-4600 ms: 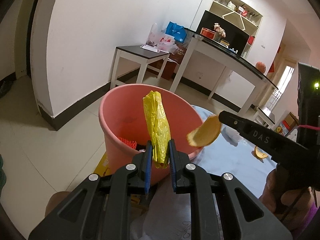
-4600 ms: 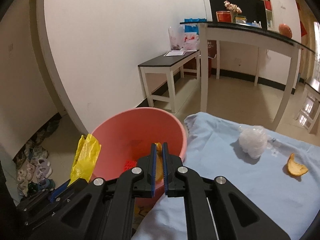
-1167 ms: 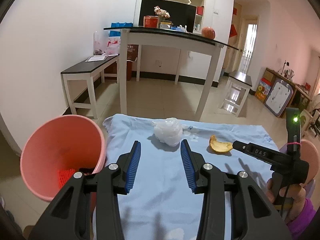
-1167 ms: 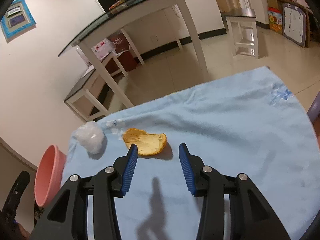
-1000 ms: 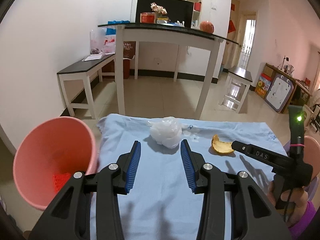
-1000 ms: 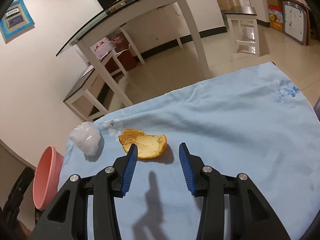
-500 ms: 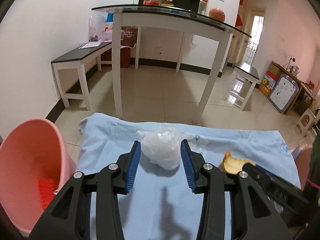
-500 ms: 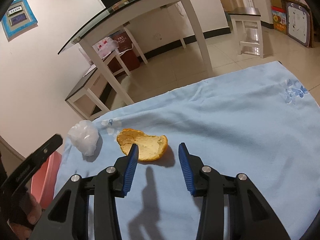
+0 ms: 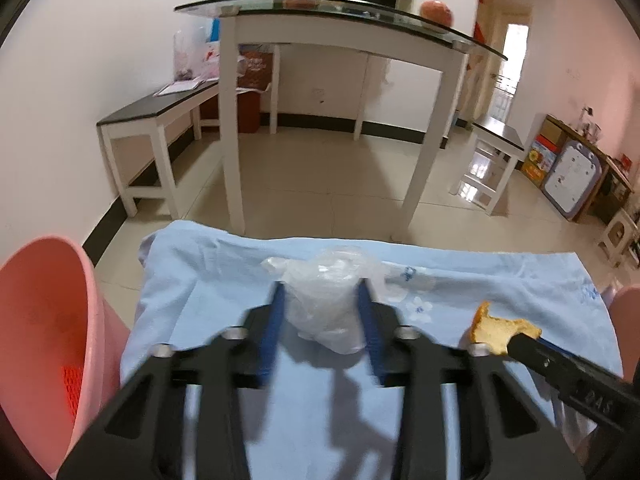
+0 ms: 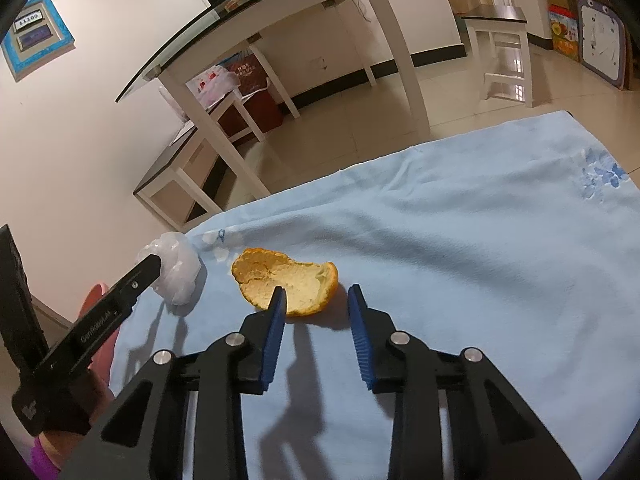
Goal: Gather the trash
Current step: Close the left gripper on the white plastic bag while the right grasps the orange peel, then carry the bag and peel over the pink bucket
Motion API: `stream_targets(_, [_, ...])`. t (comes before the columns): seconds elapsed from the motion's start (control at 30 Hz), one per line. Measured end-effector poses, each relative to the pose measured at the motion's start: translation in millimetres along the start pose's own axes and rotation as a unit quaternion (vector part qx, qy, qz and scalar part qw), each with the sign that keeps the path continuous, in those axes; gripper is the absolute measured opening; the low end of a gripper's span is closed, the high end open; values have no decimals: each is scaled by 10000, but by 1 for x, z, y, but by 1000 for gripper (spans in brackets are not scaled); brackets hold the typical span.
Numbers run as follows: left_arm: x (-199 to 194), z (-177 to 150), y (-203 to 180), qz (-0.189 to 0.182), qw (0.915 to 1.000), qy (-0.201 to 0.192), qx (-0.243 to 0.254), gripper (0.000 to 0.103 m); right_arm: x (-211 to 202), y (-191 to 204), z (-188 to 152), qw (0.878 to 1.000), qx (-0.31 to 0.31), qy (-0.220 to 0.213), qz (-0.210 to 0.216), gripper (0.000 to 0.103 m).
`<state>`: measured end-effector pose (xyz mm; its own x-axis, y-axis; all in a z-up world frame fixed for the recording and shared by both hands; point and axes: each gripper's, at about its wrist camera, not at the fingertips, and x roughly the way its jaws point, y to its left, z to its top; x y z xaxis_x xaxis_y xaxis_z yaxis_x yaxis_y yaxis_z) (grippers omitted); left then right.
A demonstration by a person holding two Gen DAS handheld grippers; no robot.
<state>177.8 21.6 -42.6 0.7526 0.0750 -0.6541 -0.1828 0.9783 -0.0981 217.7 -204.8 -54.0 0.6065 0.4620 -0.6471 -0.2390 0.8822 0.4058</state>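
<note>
Left wrist view: left gripper (image 9: 322, 310) spread wide, straddling bag (image 9: 328, 300), blue pads on either side, not yet clamped. Bag: crumpled clear plastic, whitish, lying on blue cloth (image 9: 224, 280) near far edge. Bin (image 9: 44, 320) at left beside tabletop, something red already inside; task judged partly done. Right wrist view: right gripper (image 10: 316, 308) open wide, fingertips reaching peel (image 10: 286, 280), nothing held. Peel: curled orange rind, pale inside facing up. Two pieces left to bin.
</note>
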Motion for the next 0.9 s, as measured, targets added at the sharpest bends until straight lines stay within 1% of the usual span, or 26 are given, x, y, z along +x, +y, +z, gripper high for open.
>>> stream_targets(0.03, [-2,-1,-3,-1,10000,-16,50,21,0,0,0,10000,13,10,6,25])
stream_targets(0.07, [-4,-2,-5,-20,9999,-43,89,17,1,-1,0,10000,32,21,12,20])
stream_targets(0.1, [-5,-4,-6,-40,9999,-48,109,16,1,-3,0,10000,57,33,18,15])
stream_targets(0.2, [-14,-7,-7,-131,9999,-44,54,13,1,-4,1,10000,82,39,26,8])
stream_targets(0.47, [-54,-12,-5,-260,9994,-176,-113,13,-2,1,3,10000,-50,-8,29,5])
stream_targets(0.67, [-83,-25,0,-232,9992,-205,-234,13,-9,7,3,9996,-159,-23,215,5])
stream_targets(0.9, [-119,-33,7,-168,9989,-303,-309,13,-15,17,0,9983,-329,54,474,5])
